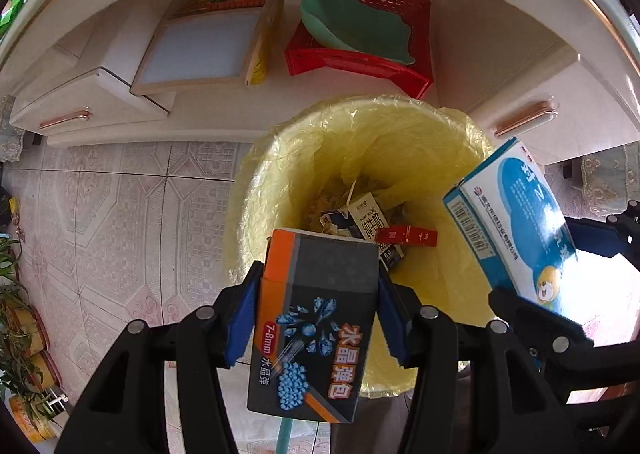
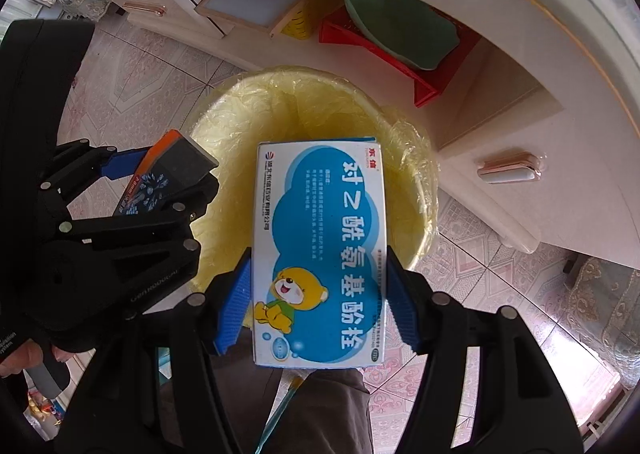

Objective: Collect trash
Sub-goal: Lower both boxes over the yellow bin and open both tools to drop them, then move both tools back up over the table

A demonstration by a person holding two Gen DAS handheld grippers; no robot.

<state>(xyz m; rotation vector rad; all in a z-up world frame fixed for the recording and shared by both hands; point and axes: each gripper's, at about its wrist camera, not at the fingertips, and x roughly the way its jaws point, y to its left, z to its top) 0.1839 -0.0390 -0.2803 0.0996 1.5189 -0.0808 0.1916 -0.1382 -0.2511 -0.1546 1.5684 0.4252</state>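
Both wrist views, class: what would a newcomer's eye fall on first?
The yellow-lined round bin fills the middle, trash at its bottom. Above its near side the left gripper clamps a dark grey and orange cardboard box; beside it the right gripper clamps a white and blue cardboard box.

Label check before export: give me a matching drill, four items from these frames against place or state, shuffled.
Things:
1. dark box
2. blue-and-white box
3. red carton
4. green basin

Places:
A. on the red rack
B. clamped in the right gripper
C. lying inside the lined bin
D. clamped in the left gripper

Pairs: 1-D, 2-B, 3-C, 4-A
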